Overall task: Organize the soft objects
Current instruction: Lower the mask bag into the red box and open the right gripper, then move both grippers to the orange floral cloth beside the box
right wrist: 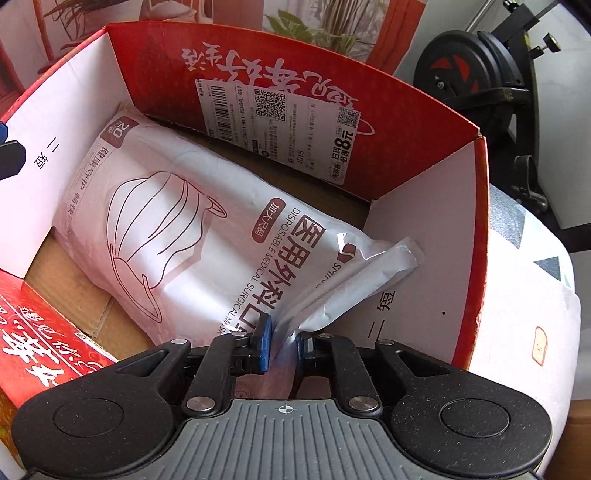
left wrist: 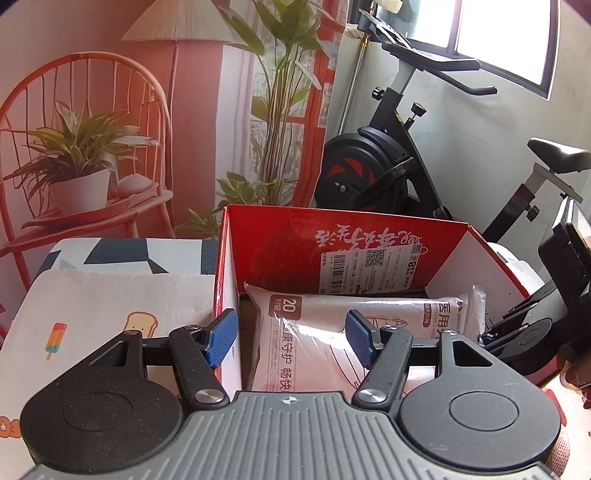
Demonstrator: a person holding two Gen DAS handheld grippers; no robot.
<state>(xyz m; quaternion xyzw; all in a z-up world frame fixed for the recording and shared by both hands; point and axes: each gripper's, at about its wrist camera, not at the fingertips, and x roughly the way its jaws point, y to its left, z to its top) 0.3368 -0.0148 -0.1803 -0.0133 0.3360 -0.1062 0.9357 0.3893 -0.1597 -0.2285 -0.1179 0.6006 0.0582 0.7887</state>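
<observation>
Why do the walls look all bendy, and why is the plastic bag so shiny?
Left wrist view: the fisheye lens bows the window frame and darkens the corners; a reddish haze washes the left side. Right wrist view: the red box walls curve too, and daylight glints off the mask pack where the right tool pinches its crinkled end.

We see a glossy plastic mask pack [right wrist: 192, 221] in a printed cardboard box [right wrist: 436, 229], beside a matt printed tablecloth [left wrist: 103, 310].
</observation>
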